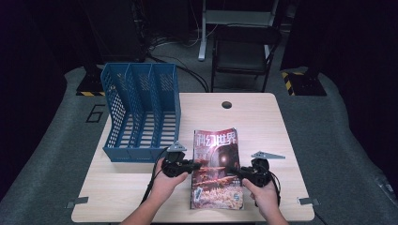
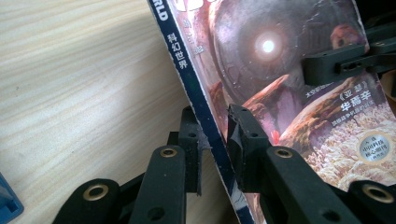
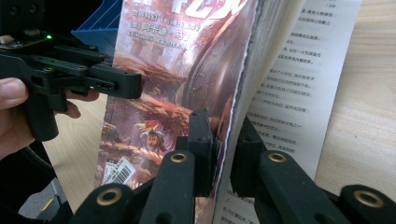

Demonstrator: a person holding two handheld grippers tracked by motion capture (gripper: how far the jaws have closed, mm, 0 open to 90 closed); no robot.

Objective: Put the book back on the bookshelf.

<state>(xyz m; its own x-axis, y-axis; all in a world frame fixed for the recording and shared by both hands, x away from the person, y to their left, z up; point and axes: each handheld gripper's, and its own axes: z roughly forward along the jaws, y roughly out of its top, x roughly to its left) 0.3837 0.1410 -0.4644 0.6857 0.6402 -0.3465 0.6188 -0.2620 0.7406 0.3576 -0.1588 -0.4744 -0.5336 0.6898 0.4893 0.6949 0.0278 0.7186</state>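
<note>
A magazine (image 1: 216,164) with a reddish science-fiction cover lies on the wooden table (image 1: 263,122), near the front edge. My left gripper (image 1: 197,165) comes in from the left. In the left gripper view it (image 2: 215,135) has its jaws closed on the magazine's blue spine (image 2: 187,70). My right gripper (image 1: 234,172) comes in from the right. In the right gripper view it (image 3: 224,135) pinches the cover (image 3: 177,70) and several pages at the open edge, lifted off a text page (image 3: 303,93) that lies flat.
A blue three-slot file rack (image 1: 141,112) stands on the table's left rear, close behind the left hand. A dark cable hole (image 1: 226,104) sits at the table's back edge. A black chair (image 1: 244,51) stands behind the table.
</note>
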